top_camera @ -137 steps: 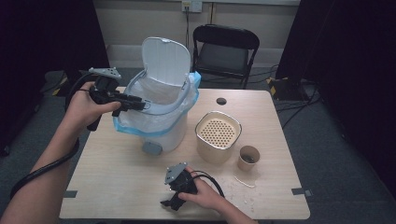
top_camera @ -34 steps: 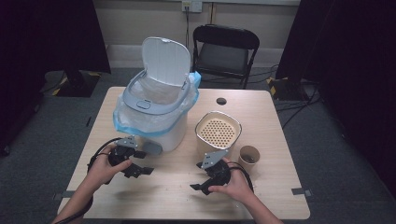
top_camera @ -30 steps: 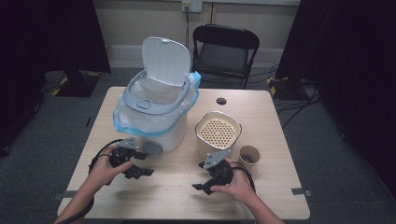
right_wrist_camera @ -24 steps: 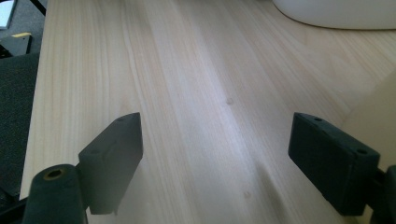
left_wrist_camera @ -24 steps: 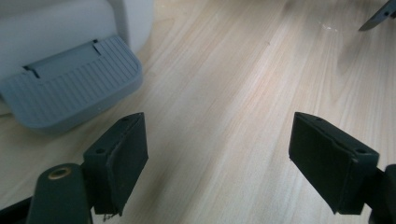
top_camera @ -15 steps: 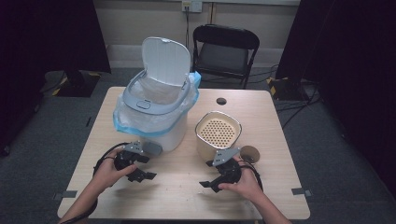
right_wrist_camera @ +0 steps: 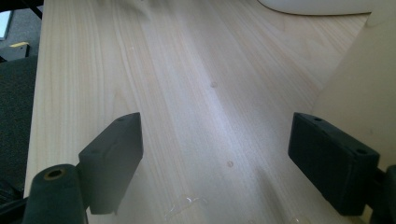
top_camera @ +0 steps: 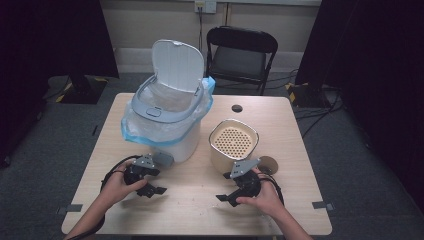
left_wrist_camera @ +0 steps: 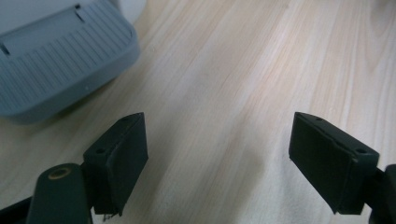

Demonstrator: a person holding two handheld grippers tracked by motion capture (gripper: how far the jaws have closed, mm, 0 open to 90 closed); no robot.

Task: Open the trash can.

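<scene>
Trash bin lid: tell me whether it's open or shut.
Open. The lid stands upright behind the bin, exposing the plastic liner inside.

White bin with blue liner; cream perforated container; pale woodgrain table.

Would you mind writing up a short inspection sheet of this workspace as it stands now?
Surface: pale wooden table, a few small droplets near the right claw.
Job's things: white bin, lid up, lined with a blue-edged bag; cream perforated container to the right of it.
Clutter: brown cup behind the right hand; dark round hole in the tabletop near the far edge.
Grippers: left claw and right claw both open, empty, low over the table.
Cables: a black loop trails from each gripper.
Surroundings: black folding chair beyond the table, dark curtains, grey floor.
</scene>
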